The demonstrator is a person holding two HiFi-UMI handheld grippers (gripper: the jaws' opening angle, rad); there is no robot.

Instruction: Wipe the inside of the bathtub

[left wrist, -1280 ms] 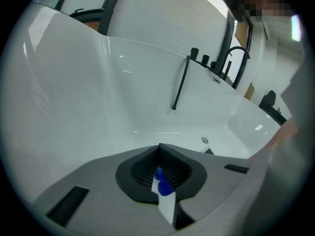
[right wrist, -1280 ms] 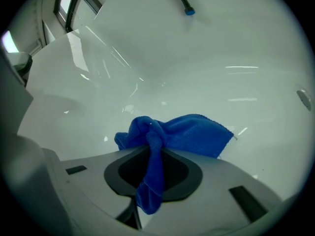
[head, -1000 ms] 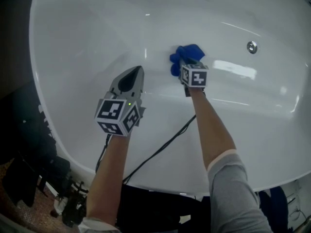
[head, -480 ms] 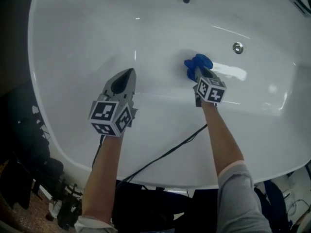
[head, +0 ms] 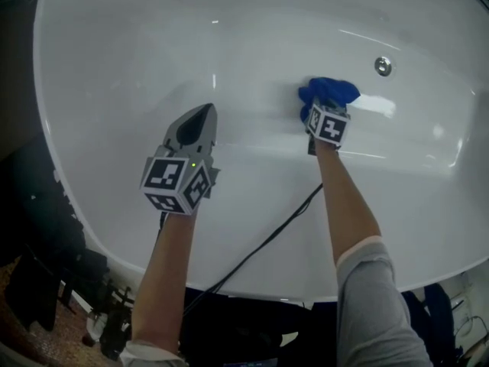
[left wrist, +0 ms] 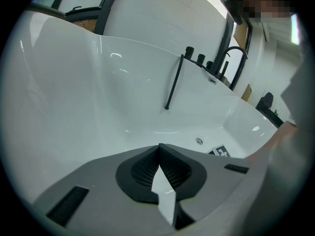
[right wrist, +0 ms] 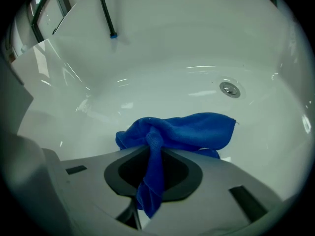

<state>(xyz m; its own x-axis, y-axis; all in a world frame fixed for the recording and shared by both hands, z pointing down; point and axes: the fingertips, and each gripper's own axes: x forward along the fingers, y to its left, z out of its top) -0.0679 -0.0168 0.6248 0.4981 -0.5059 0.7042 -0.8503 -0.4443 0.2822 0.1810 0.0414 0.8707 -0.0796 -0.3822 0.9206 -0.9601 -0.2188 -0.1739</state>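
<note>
Head view, bathtub: the white bathtub (head: 114, 90) fills the frame; its drain (head: 383, 65) sits at the far right.
Head view, left gripper: the left gripper (head: 205, 112) hangs over the near left slope of the bathtub. Whether it touches the surface cannot be told.
Head view, right gripper: the right gripper (head: 317, 112) is to the right and farther in, its tips buried in a blue cloth (head: 332, 90).
Head view, cloth: bunched on the inside of the bathtub, near the drain on its left, apart from it.
Head view, cable: a black cable (head: 260, 243) runs from below the right gripper across the near wall and over the near rim.
Left gripper view, jaws: tips meet, nothing between them; white bathtub surface shows through the slit behind the tips.
Left gripper view, fittings: a black hose (left wrist: 173, 82) hangs down the far wall below black taps (left wrist: 199, 59) on the far rim.
Right gripper view, jaws: clamped on a twisted fold of the cloth; a tail hangs back between the pads, and the rest is heaped just ahead of the tips on the bathtub floor.
Right gripper view, drain: beyond the cloth to the right, clear of it.
</note>
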